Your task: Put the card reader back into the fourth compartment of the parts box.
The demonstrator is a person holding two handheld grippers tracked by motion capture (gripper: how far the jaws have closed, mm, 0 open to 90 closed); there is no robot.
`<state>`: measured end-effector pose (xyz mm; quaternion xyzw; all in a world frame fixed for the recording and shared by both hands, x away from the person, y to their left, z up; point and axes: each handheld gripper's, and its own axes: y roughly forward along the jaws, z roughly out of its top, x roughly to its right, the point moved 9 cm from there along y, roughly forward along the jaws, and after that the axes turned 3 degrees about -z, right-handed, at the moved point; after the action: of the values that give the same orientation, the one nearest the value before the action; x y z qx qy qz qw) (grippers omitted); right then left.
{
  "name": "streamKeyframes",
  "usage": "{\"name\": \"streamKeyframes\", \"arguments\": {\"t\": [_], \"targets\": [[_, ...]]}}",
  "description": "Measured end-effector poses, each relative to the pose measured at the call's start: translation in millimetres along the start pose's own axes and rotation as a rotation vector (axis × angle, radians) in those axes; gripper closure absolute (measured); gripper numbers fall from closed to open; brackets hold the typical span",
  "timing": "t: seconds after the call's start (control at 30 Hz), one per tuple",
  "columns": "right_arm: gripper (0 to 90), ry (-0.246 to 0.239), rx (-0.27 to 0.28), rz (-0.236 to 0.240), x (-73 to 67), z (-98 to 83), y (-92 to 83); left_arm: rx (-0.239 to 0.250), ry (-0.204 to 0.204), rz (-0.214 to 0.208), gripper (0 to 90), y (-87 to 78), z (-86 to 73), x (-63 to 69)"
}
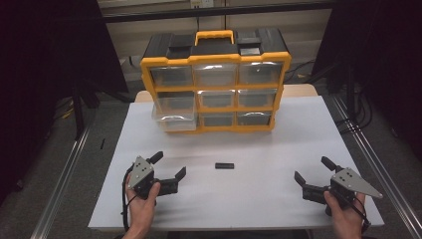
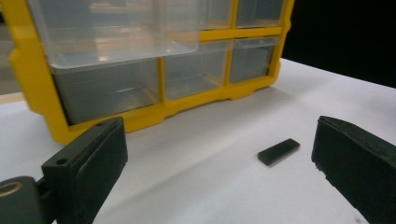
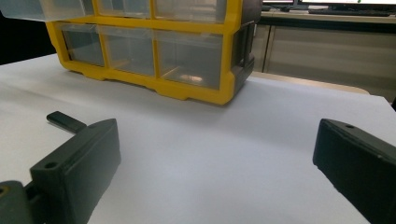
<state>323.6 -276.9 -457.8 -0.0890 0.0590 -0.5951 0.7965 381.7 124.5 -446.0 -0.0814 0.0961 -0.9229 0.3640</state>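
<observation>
From where I stand, no writing, label, brand, number or sign can be read anywhere. The yellow and black drawer organizer (image 1: 215, 84) carries no legible lettering on its frame, handle or clear drawer fronts, in the high view or close up in either gripper view. The small black block (image 1: 224, 166) lying on the white surface (image 1: 278, 199) has a plain top with no marking I can make out. The grey plates on the grippers are bare. Far back in the right gripper view, the bright edge of a screen (image 3: 327, 3) shows, but anything on it is too small and cut off to read.
</observation>
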Motion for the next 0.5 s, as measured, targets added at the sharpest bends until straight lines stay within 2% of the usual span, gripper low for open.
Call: {"name": "streamKeyframes", "arguments": {"t": [0.07,0.13,0.33,0.43,0.5], "targets": [[0.8,0.001,0.002,0.007,-1.2,0.4,-0.3,-0.016,-0.031,-0.013,3.6,2.0,-2.1,1.3],[0.9,0.0,-0.002,0.004,-1.6,0.5,0.1,-0.032,0.001,-0.031,4.2,3.0,-3.4,2.8],[0.9,-0.011,-0.002,0.008,-4.6,1.0,1.3,-0.077,-0.031,-0.067,4.2,9.7,-6.3,7.5],[0.9,-0.012,-0.003,0.011,-4.8,0.8,1.8,-0.084,-0.044,-0.084,4.3,11.1,-6.1,8.6],[0.9,-0.011,-0.004,0.01,-4.5,0.6,2.1,-0.09,-0.034,-0.101,4.1,12.2,-5.5,10.3]]}}
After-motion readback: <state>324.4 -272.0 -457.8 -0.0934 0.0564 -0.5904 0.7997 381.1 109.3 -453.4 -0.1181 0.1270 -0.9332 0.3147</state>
